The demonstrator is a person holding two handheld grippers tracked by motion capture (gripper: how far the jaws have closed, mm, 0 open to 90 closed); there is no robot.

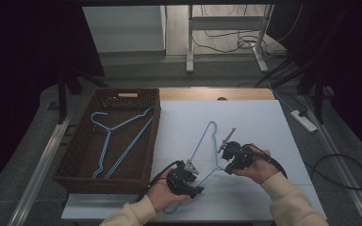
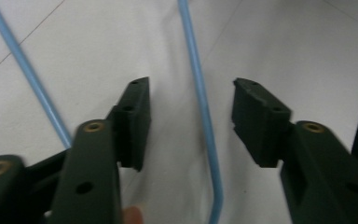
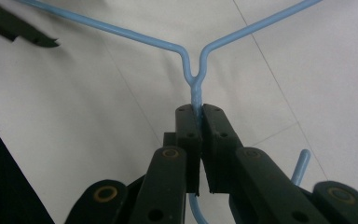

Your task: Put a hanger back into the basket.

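A light-blue wire hanger (image 1: 201, 141) lies on the white tabletop (image 1: 254, 122). My right gripper (image 1: 227, 166) is shut on its twisted neck; in the right gripper view the pads (image 3: 189, 126) pinch the neck just below the fork (image 3: 193, 77), and the hook end (image 3: 299, 168) curls behind the jaws. My left gripper (image 1: 191, 168) is low over the hanger's near end. In the left gripper view its jaws stand apart on either side of one wire (image 2: 208, 135), with a gap on both sides. A second wire (image 2: 32, 79) runs to the left of them.
A dark wicker basket (image 1: 75, 165) stands at the table's left with another blue hanger (image 1: 118, 134) in it. A power strip (image 1: 304, 120) and cables lie on the floor to the right. The table's front edge is close below both hands.
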